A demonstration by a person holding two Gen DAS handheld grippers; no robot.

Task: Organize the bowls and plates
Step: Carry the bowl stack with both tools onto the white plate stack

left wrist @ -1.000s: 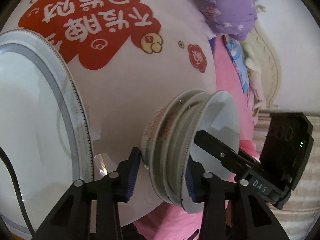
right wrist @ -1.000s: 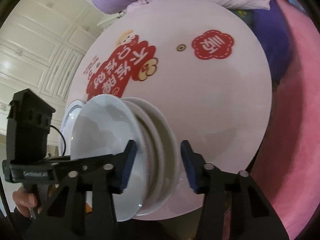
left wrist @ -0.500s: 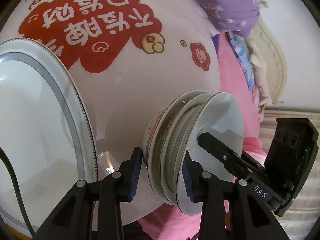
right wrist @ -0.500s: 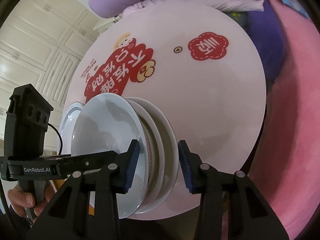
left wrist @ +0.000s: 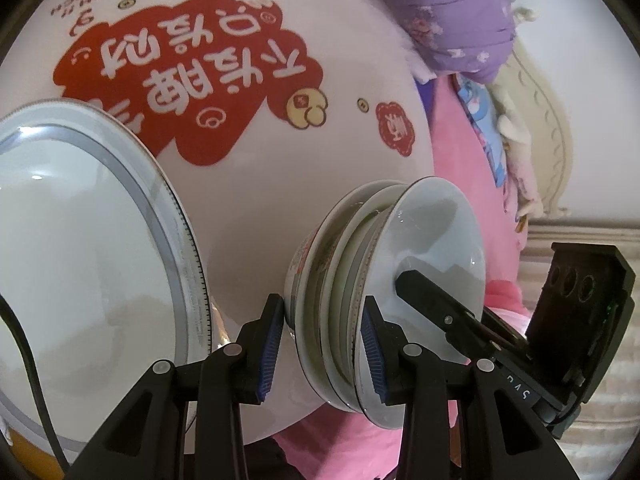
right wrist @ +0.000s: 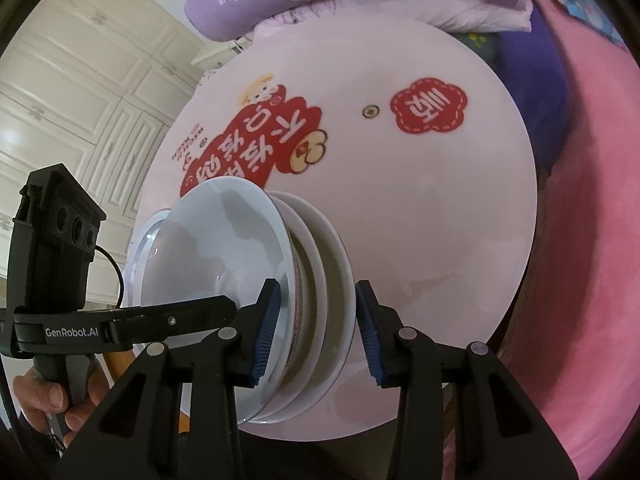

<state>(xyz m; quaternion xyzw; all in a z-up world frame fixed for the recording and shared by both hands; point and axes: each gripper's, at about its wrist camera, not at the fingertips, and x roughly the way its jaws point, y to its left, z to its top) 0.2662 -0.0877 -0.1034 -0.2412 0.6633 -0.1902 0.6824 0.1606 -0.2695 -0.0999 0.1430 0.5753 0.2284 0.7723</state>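
Stack of white ceramic bowls [left wrist: 372, 292] on pink round table [left wrist: 248, 208]: straddled by both grippers [left wrist: 322, 344] [right wrist: 316, 330], jaws spread, unclamped. Risk: uneven closing, stack slipping.

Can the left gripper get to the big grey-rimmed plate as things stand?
Probably not directly. The left gripper straddles the bowl stack and would have to back off first. After that the way looks free: the grey-rimmed plate lies just beside the stack, with nothing between them.
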